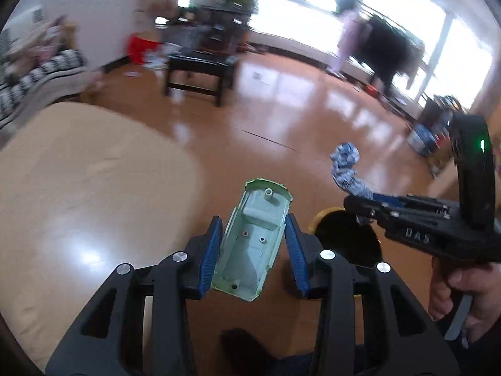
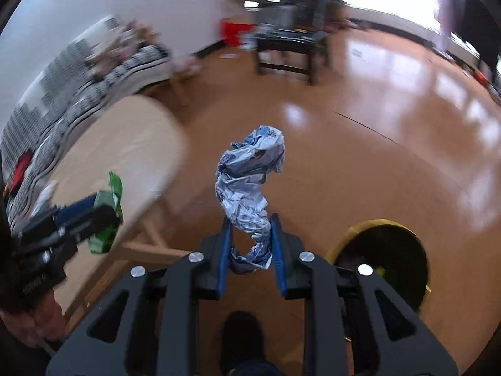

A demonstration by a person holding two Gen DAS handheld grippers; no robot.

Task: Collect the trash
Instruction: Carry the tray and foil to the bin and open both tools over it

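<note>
Currently two pieces of trash are held above a wooden floor [image 1: 281, 109]. A green plastic shell [image 1: 253, 241] is clamped, hollow side up, between the partly closed pads of the left gripper [image 1: 254, 250]. A crumpled blue-and-white wrapper [image 2: 249, 188] is pinched low down by the narrowly closed right gripper [image 2: 250, 250], its bulk sticking up. Both are carried near a dark, yellow-rimmed bin [image 2: 385, 253], likely for dropping in. A beige table [image 1: 78, 172] is seen alongside, a dark bench [image 1: 200, 72] and bright windows [image 1: 391, 22] beyond.
</note>
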